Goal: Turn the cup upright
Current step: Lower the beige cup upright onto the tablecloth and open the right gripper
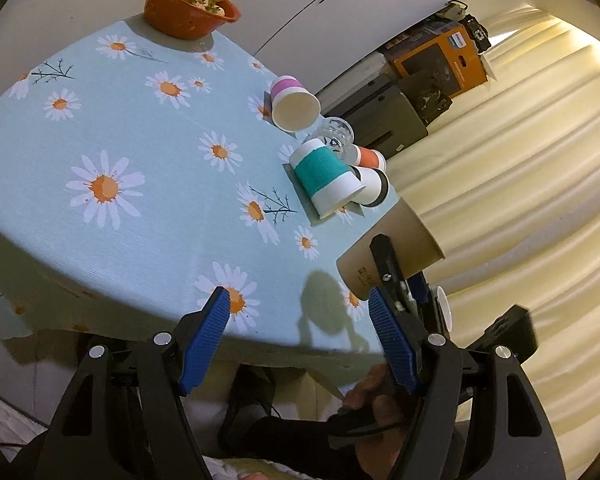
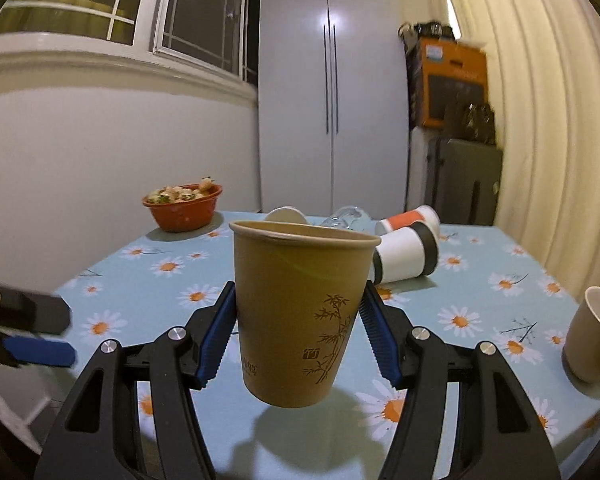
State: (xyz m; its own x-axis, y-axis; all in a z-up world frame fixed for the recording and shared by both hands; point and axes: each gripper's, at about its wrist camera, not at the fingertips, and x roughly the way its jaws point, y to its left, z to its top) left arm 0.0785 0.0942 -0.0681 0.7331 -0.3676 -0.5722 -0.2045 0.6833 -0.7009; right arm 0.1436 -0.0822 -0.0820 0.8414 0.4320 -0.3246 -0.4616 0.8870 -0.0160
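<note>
Right gripper [image 2: 298, 322] has its jaws clamped on the brown paper cup [image 2: 300, 312], blue pads pressed against both sides of the wall at about mid-height. Cup is mouth-up and close to vertical, slightly tilted, its base clear of the bench [image 2: 480, 280] with a shadow directly beneath — so the turn itself looks essentially complete. Judged remaining: lower it, seat the base flat on the daisy cloth, release. The left wrist view confirms the same cup [image 1: 392, 248] held in the air near the bench edge. Left gripper [image 1: 300, 312] hangs over the near edge with jaws wide apart, holding nothing. Other cups lie on their sides toward the far side: a teal-banded cup [image 1: 326, 178], a pink-banded cup [image 1: 292, 102], a black-banded cup [image 2: 404, 256], an orange-banded cup [image 2: 408, 218] and a clear glass [image 1: 334, 136] — none touched. A beige mug [image 2: 592, 332] stands upright at the right; an orange bowl [image 2: 184, 210] of food sits far left.
</note>
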